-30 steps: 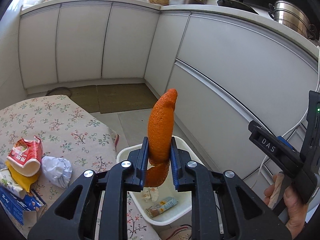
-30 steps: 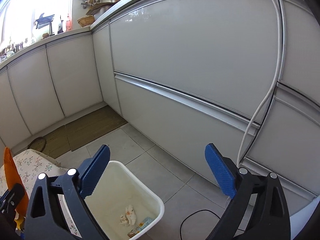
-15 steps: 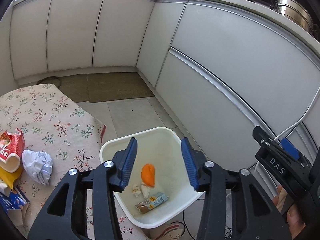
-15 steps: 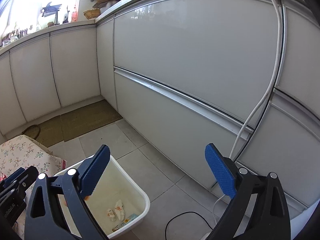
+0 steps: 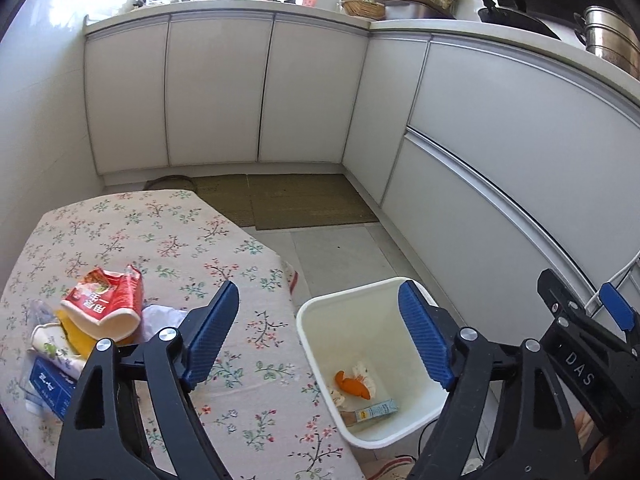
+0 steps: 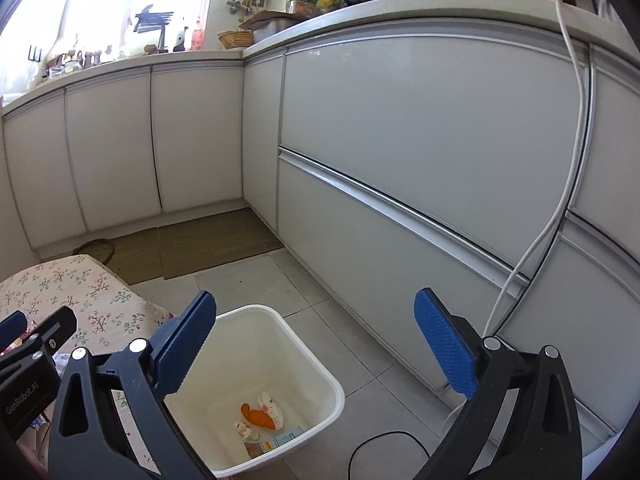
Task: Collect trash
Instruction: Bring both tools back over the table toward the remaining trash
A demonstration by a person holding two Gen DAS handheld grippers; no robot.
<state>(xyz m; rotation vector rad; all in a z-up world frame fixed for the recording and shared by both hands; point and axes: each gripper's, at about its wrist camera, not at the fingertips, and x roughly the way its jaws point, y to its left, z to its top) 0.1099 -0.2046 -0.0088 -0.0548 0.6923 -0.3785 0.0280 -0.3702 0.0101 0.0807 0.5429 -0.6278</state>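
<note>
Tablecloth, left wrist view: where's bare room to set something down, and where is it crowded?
Free: the far half of the tablecloth, from the red cup out to the mat-side edge, and the strip between the trash pile and the bin. Crowded: the near-left corner, where cup, wrappers and blue box overlap.

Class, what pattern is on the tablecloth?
Small floral sprigs on a cream tablecloth, clearest in the left wrist view.

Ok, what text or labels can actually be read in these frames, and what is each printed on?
"DAS": right gripper, on its black body, left wrist view.
"GenRobot.AI": left gripper, on its body, right wrist view.
Red cup: white characters, not legible.
Blue box: white print, too blurred.
Carton in bin: too small.
</note>
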